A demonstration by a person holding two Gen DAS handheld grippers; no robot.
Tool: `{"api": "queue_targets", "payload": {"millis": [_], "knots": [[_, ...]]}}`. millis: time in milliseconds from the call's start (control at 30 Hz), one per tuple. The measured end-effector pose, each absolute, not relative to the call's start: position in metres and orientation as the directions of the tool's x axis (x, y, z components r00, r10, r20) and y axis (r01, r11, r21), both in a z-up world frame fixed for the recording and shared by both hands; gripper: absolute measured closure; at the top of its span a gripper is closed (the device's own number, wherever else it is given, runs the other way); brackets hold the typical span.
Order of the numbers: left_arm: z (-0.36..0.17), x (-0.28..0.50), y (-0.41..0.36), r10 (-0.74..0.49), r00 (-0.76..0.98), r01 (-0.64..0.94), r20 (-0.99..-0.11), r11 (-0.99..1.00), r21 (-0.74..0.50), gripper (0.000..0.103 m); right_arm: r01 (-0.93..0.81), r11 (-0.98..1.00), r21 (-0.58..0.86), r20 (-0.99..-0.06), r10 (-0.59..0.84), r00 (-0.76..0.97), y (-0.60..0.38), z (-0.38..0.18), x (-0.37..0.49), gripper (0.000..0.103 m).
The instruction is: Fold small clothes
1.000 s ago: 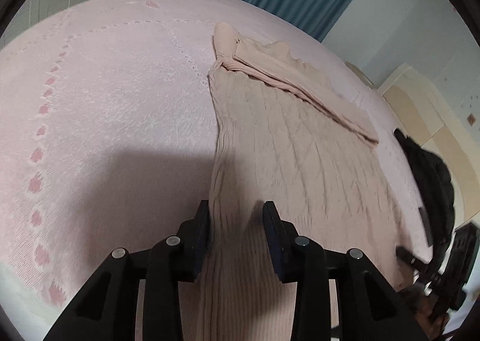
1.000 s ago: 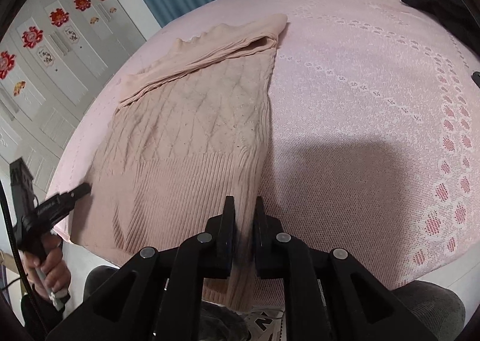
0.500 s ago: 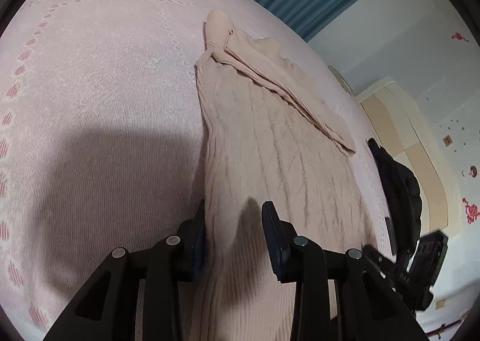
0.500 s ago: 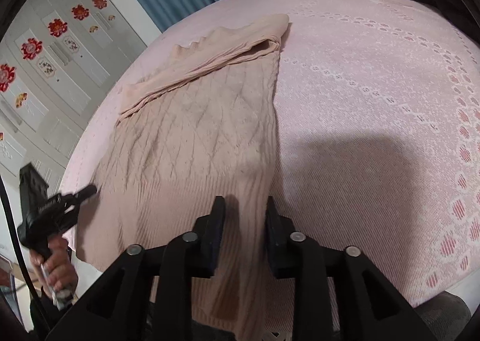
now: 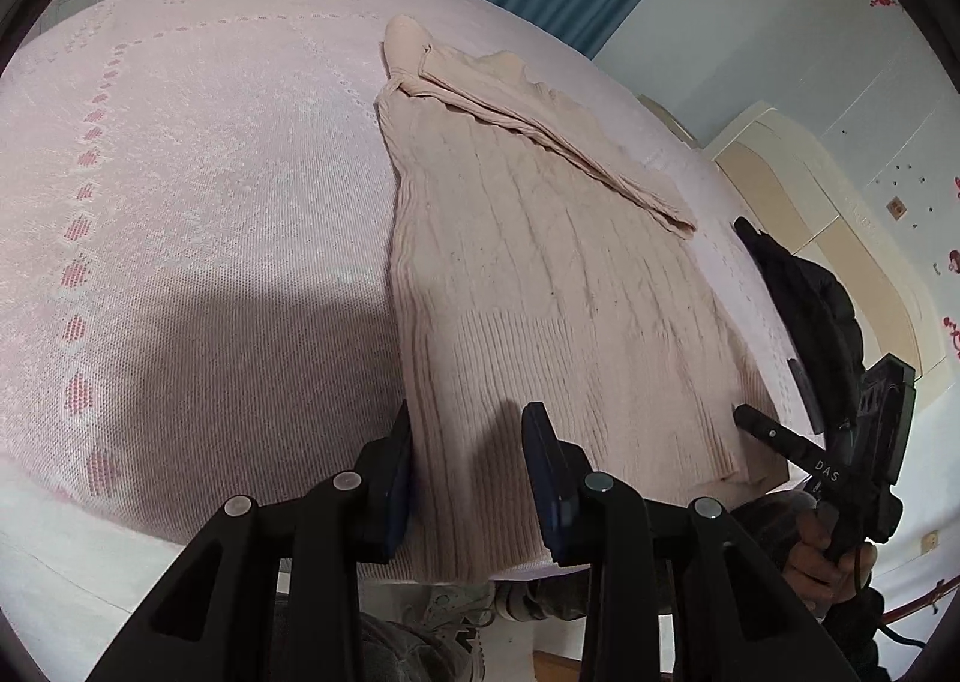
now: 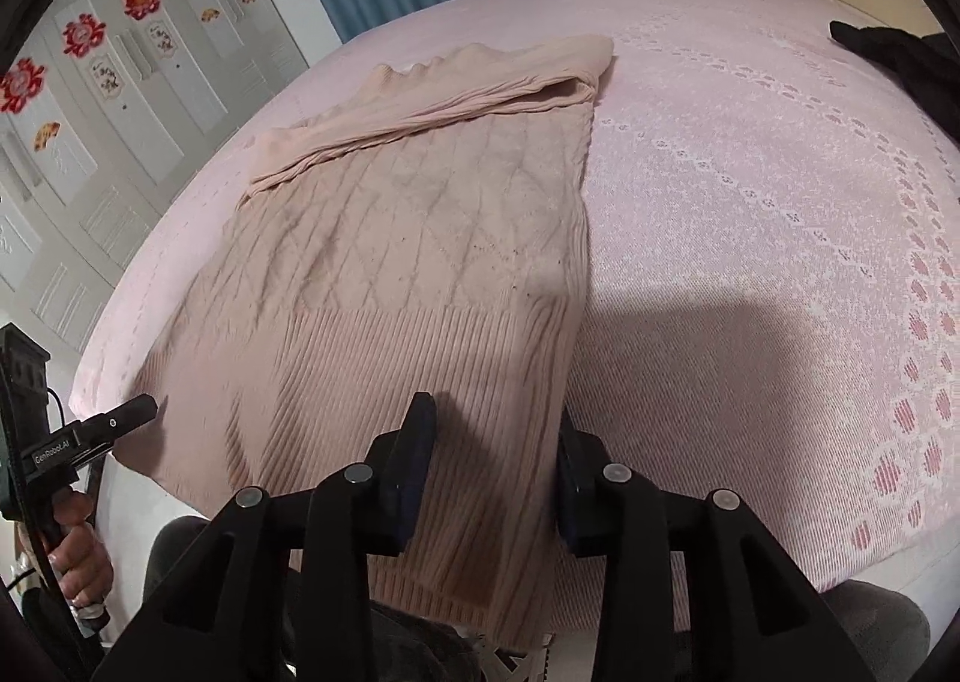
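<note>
A beige knit sweater (image 6: 414,262) lies flat on the pink bedspread (image 6: 750,238), its ribbed hem hanging over the bed's near edge and a sleeve folded across its far end. The right gripper (image 6: 489,460) straddles the sweater's right hem corner, jaws opening, fabric between them. At the near-left corner, a hand (image 6: 81,559) holds the left gripper (image 6: 129,412). A black garment (image 6: 894,51) lies at the far right.
</note>
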State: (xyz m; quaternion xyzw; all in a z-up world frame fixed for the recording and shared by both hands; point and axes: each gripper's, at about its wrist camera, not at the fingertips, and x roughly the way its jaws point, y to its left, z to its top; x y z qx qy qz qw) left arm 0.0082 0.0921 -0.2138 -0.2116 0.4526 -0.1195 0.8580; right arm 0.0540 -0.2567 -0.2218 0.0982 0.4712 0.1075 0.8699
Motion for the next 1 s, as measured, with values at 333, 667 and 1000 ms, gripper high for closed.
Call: {"api": "queue_targets", "payload": {"millis": [333, 667, 1000], "knots": [[-0.211, -0.002, 0.082, -0.321, 0.582, -0.001, -0.747, 0.918, -0.396, 0.075, -0.080, 0.965, 0.249, -0.806, 0.253, 0.536, -0.256, -0.220, 0.035, 0.067], [-0.214, 0.001, 0.085, -0.325, 0.570, -0.037, -0.754, 0.907, -0.419, 0.074, -0.088, 0.960, 0.264, -0.821, 0.272, 0.501, -0.260, -0.222, 0.038, 0.070], [-0.215, 0.000, 0.082, -0.310, 0.584, -0.054, -0.750, 0.907, -0.417, 0.074, -0.097, 0.954, 0.284, -0.819, 0.294, 0.493, -0.261, -0.223, 0.037, 0.070]]}}
